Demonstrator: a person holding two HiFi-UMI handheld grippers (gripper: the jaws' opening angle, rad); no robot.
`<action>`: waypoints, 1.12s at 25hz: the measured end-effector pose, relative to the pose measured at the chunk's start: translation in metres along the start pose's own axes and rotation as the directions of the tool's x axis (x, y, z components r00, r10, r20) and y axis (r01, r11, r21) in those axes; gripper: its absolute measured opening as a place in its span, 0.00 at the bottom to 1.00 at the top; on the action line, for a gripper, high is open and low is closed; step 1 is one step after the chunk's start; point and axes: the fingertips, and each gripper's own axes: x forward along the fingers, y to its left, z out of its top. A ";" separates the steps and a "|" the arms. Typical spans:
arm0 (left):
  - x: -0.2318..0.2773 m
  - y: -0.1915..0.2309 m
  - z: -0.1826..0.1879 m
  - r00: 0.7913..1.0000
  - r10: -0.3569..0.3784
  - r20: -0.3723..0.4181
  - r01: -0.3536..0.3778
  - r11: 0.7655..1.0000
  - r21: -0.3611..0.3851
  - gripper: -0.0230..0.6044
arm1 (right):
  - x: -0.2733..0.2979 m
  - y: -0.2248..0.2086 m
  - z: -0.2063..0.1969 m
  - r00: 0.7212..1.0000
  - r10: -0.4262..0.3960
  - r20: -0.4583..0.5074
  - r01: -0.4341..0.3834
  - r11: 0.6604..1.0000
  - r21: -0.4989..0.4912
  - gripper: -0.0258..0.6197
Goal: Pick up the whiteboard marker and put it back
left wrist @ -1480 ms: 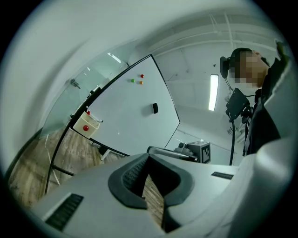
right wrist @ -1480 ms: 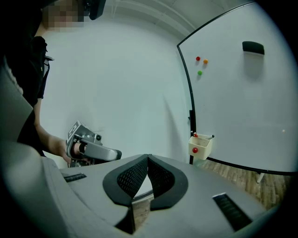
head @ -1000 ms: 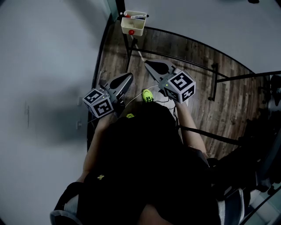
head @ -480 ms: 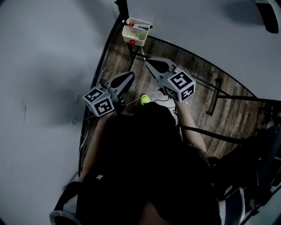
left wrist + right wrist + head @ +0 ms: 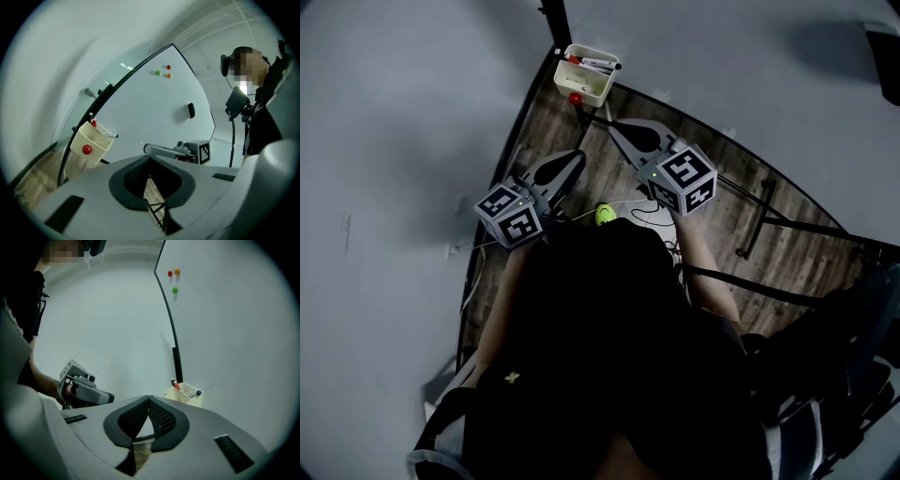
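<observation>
Head view: the person stands on a wood floor (image 5: 787,234) beside a whiteboard (image 5: 750,75). One small cream holder (image 5: 581,86) hangs at the board's edge. The whiteboard marker (image 5: 600,64) lies across the top of the holder. The left hand-held gripper (image 5: 574,159) and the right hand-held gripper (image 5: 617,136) both point toward the holder. Both are well apart from it.

Left gripper view: the left jaws are clenched together and nothing is in them. I count two markers in the holder. One is the marker lying across the top. The other is a red-capped marker (image 5: 93,123) standing up. One red ball magnet (image 5: 86,149) sticks to the holder's front. On the board there are three small dots: a green magnet (image 5: 158,72), a red magnet (image 5: 168,67) and an orange magnet (image 5: 169,75). There is also one black block (image 5: 191,110), maybe an eraser.

Right gripper view: the right jaws are pressed together too, and they are empty. The holder sits ahead, next to the board's dark frame.

I think the step in hand is reaching for the holder, and nothing is picked up yet. Next, one gripper needs to get close and open its jaws. Then it must line up with the thin marker and close softly on it.
</observation>
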 end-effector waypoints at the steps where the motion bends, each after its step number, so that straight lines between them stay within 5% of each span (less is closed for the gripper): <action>1: 0.002 0.001 0.000 1.000 0.002 -0.002 -0.002 1.000 0.000 0.05 | 0.000 -0.002 0.001 1.000 -0.002 0.001 0.002 1.000 0.002 0.04; 15: 0.007 0.022 0.018 1.000 0.000 0.018 0.000 1.000 0.002 0.05 | 0.020 -0.031 0.013 0.998 -0.068 0.007 0.068 0.997 -0.026 0.05; 28: 0.025 0.054 0.044 0.997 -0.067 -0.047 0.066 0.998 -0.008 0.05 | 0.052 -0.069 0.021 0.981 -0.185 -0.052 0.180 0.980 -0.089 0.17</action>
